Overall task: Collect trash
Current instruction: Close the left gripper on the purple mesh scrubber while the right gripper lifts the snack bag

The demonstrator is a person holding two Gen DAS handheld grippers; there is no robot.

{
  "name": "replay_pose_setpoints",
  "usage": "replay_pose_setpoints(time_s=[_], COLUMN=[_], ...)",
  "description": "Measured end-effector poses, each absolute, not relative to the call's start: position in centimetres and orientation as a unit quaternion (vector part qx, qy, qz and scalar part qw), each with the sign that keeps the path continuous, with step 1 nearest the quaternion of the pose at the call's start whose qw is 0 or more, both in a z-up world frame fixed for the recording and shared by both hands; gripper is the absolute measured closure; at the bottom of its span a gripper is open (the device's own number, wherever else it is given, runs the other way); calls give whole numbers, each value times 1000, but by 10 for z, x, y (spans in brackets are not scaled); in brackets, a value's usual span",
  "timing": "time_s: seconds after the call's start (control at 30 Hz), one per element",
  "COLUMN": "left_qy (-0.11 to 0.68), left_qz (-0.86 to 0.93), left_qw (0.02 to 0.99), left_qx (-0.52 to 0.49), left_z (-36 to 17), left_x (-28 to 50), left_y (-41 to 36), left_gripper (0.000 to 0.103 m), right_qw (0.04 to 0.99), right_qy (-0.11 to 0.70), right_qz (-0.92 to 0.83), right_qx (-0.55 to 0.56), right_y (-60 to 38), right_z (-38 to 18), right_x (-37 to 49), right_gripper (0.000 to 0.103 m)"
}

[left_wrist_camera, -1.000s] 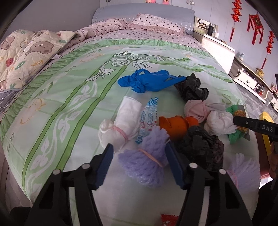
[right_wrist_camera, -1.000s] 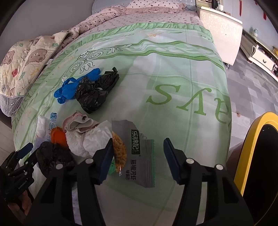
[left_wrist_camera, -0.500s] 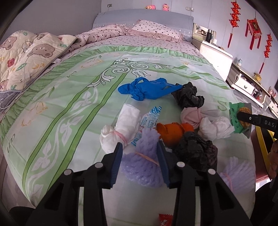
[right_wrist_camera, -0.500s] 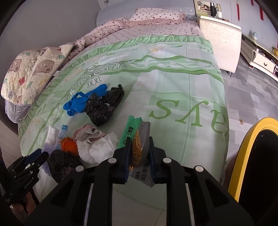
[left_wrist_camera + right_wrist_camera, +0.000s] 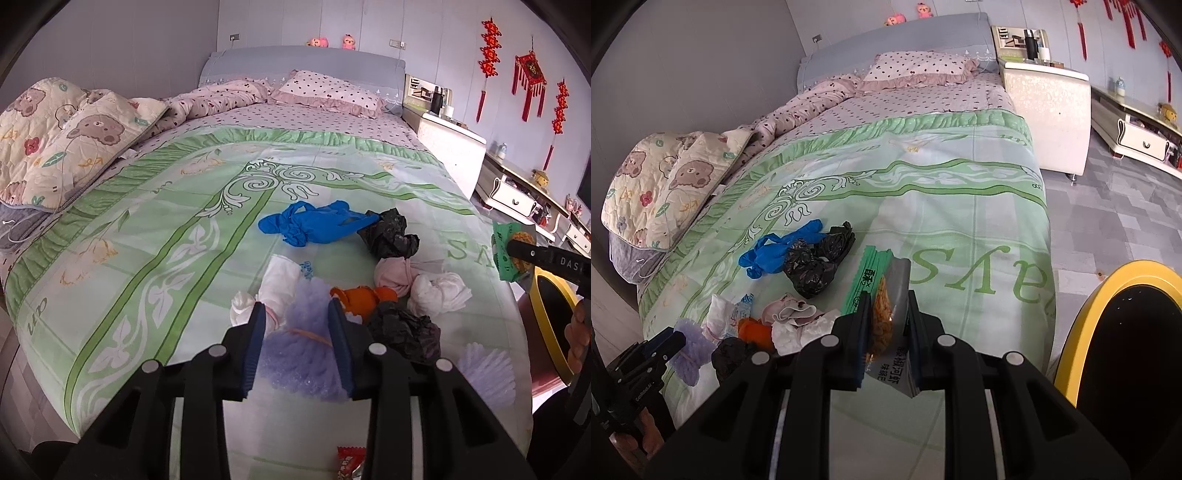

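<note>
A purple foam net (image 5: 303,332) sits between the blue pads of my left gripper (image 5: 297,306). The jaws are closing on it and the pads press its sides. It hangs just above the green bedspread (image 5: 155,258). My right gripper (image 5: 888,295) is shut on a grey and green snack packet (image 5: 886,280), held above the bed's right edge. In the left wrist view that packet (image 5: 504,251) shows at the far right. More trash lies in a cluster: a blue glove (image 5: 314,225), black bags (image 5: 391,234), a pink wad (image 5: 393,275), white tissue (image 5: 439,293) and an orange piece (image 5: 364,299).
A yellow bin (image 5: 1082,332) with a dark inside stands on the floor by the bed's right corner. A second purple foam net (image 5: 487,373) and a red wrapper (image 5: 349,465) lie near the bed's front edge. A white nightstand (image 5: 1049,110) stands beyond.
Both grippers closed and rose. The left one squeezed in around the purple foam net and lifted it. The right one shut on the snack packet and raised it off the bed.
</note>
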State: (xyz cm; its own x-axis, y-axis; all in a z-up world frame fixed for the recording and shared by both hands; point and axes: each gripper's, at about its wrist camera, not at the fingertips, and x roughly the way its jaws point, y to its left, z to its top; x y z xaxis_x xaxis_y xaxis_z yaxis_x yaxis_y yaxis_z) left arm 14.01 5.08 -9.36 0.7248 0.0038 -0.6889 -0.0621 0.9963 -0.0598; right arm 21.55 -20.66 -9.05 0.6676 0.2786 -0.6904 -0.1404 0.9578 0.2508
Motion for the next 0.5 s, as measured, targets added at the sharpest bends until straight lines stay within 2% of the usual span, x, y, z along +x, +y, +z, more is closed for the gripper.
replay_pose_setpoints(time_s=[0.07,0.17,0.5], left_qy=[365,360,351], left_qz=[18,18,5], left_qw=[930,932,936], left_qx=[-40,-41,-32], left_z=[-89,-83,-74], left_x=[136,131,121], left_y=[52,51,45], left_gripper=[76,85,90], right_qw=[911,910,918], right_qy=[386,387,368], right_qz=[118,122,121], right_qx=[89,88,88], right_y=[-206,-204,-205], right_z=[-87,-84,-70], right_x=[211,205,188], right_gripper=[85,85,85])
